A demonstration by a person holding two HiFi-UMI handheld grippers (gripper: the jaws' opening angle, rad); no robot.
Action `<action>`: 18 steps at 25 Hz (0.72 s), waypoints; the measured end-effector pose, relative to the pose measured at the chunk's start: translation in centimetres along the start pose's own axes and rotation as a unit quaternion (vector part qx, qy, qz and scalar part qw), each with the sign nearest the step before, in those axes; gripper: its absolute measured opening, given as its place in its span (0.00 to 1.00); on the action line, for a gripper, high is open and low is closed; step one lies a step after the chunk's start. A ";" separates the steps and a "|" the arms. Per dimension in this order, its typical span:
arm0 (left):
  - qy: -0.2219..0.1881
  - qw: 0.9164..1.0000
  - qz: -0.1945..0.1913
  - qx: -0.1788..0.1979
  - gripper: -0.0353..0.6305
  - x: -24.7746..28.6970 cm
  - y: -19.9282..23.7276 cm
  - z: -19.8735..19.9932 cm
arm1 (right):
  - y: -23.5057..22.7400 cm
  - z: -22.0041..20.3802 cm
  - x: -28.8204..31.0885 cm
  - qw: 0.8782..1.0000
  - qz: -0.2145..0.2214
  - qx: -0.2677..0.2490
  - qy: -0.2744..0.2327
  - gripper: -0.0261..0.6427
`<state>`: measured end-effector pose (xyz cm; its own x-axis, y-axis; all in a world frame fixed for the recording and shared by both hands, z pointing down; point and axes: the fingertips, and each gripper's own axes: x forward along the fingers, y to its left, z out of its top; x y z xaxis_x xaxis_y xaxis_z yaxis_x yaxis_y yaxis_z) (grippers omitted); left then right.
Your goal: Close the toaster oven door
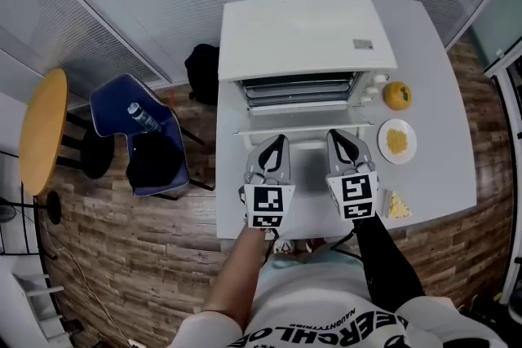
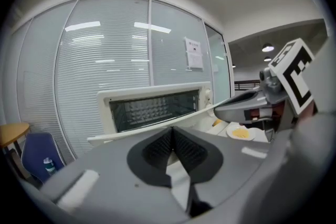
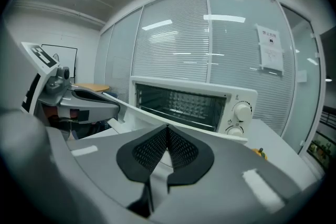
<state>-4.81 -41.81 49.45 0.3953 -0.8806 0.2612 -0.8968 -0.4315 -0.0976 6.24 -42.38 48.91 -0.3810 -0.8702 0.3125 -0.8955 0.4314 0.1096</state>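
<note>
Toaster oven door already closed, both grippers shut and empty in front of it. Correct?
No: the toaster oven door is open, as the head view shows. The left gripper and right gripper are shut, empty, in front of it.

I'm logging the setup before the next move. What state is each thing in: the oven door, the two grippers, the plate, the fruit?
Toaster oven door: open, dropped down to about level.
Left gripper: shut, empty, tip by the door's front edge.
Right gripper: shut, empty, tip by the door's front edge.
Plate: holding yellow food.
Orange fruit: whole, resting on the table.
</note>
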 end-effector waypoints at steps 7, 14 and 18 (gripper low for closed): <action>-0.022 1.000 0.006 0.020 0.14 2.1 1.6 3.3 | -1.6 3.5 1.9 1.000 -0.008 -0.006 -0.023 0.04; -0.041 0.999 0.008 0.015 0.14 5.6 4.1 6.4 | -3.7 6.8 5.0 0.999 -0.016 -0.014 -0.037 0.04; -0.038 0.999 0.014 0.023 0.14 7.4 5.5 7.6 | -4.6 8.0 6.7 0.999 -0.016 -0.018 -0.041 0.04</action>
<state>-5.28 -52.24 43.52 0.3854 -0.9041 0.1847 -0.8983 -0.4134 -0.1490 6.01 -52.09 42.94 -0.3707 -0.8996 0.2310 -0.8994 0.4098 0.1524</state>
